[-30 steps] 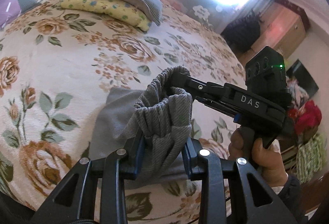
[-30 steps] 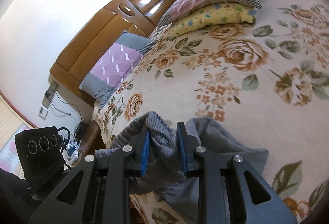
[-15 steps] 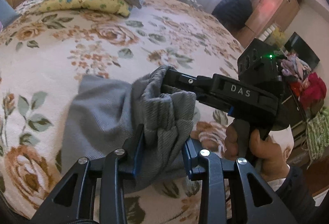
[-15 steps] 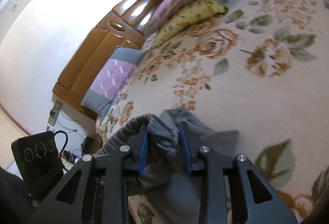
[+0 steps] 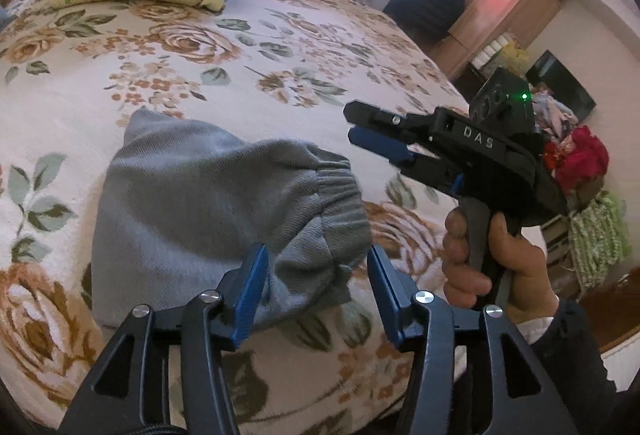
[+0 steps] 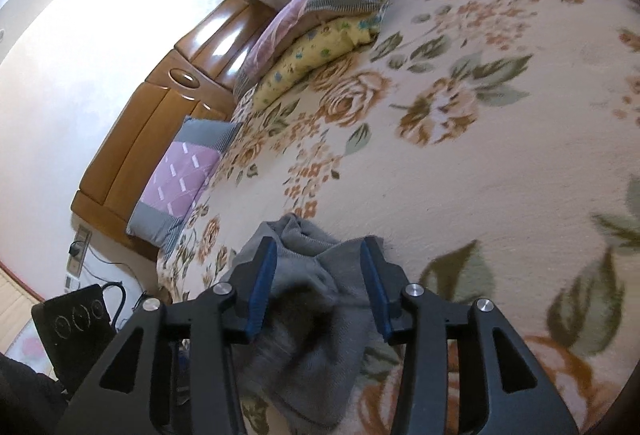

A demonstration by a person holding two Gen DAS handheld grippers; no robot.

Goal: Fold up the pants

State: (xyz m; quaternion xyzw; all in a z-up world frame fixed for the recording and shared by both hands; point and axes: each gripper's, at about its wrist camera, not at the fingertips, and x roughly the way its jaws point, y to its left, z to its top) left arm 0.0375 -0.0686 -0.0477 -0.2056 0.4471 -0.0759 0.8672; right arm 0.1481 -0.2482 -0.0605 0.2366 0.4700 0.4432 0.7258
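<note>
Folded grey pants (image 5: 192, 211) on floral bedspread (image 5: 240, 47), elastic waistband toward both grippers, jaws of each spread wide, gripping nothing

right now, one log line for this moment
step: fold laid | pants: folded on bed | left tool: open | right tool: open

Grey pants (image 5: 208, 203) folded into compact bundle, lying flat on bed, elastic waistband at near edge

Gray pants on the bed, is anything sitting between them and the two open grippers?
Nothing visible. The gray pants lie on the floral bedspread, directly between the left gripper fingers; the right gripper is open over them too.
</note>
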